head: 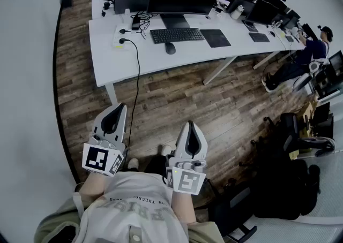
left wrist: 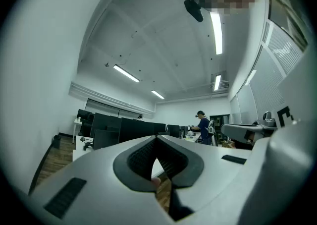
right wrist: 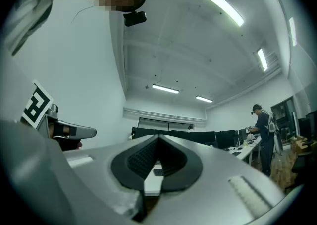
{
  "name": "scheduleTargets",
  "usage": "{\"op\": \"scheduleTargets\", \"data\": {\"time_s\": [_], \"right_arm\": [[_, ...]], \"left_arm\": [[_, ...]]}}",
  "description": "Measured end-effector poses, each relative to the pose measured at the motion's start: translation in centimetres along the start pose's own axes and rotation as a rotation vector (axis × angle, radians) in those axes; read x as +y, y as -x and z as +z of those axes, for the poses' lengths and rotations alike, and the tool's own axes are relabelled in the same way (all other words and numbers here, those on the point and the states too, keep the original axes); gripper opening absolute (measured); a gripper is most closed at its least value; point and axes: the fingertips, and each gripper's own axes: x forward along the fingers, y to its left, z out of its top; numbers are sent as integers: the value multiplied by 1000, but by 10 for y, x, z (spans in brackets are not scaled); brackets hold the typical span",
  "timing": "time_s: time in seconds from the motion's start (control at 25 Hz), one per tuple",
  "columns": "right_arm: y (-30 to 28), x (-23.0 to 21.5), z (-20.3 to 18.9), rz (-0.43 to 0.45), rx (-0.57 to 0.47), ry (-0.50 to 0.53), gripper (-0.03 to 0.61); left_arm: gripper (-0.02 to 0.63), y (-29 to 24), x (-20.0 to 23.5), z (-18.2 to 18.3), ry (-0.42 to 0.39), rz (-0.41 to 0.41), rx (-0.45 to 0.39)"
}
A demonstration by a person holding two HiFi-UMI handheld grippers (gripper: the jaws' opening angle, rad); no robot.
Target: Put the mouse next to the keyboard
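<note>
Nearest to the camera, the left gripper [head: 119,109] is fully closed and holds nothing. Beside it, the right gripper [head: 190,127] is closed and empty too. The mouse [head: 170,48] lies on the white desk [head: 107,60], well apart across the wooden floor [head: 177,97], at about 1 o'clock from the left gripper and 12 o'clock from the right. It already sits just beside the keyboard [head: 177,35], at its 6 o'clock. Its long axis seems to run 12 to 6, though it is small here. Neither gripper is clearly nearer.
</note>
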Motion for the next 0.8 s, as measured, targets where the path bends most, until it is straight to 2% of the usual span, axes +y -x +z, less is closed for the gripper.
{"op": "scheduleTargets", "data": {"time_s": [0.8], "right_arm": [[-19,-15,-6,33,7,23,-2]], "left_arm": [[11,-26,-5,-8,13,16,12]]}}
